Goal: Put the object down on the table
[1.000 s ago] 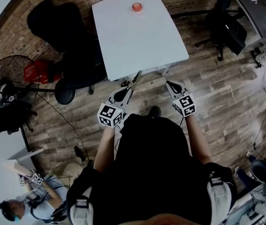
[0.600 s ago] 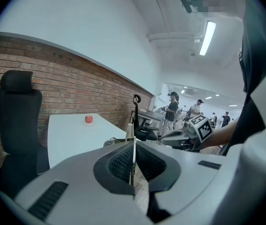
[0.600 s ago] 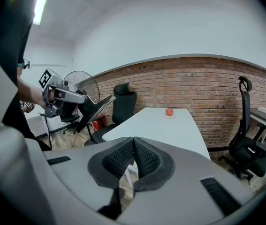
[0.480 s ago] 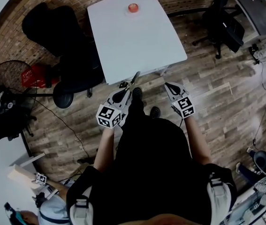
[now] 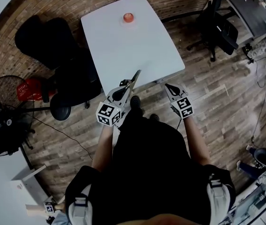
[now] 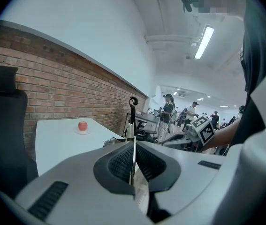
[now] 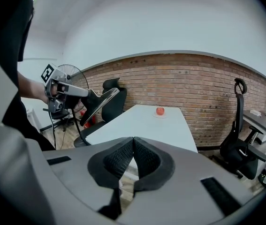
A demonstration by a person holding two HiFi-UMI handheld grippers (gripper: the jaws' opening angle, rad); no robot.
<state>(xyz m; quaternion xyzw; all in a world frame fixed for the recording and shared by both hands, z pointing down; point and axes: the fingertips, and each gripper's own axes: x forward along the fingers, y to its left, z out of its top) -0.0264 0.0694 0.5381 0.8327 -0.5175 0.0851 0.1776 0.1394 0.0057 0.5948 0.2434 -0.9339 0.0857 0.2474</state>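
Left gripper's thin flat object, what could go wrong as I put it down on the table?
1. The left gripper pinches the thin flat object at one end only, so it may pivot or slip.
2. It hangs by the near edge of the table; released here, it could tip off onto the wooden floor.

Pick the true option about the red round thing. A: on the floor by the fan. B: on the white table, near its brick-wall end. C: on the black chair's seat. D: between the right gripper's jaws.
B: the red round thing sits on the white table near the end by the brick wall; the right gripper is shut on nothing.
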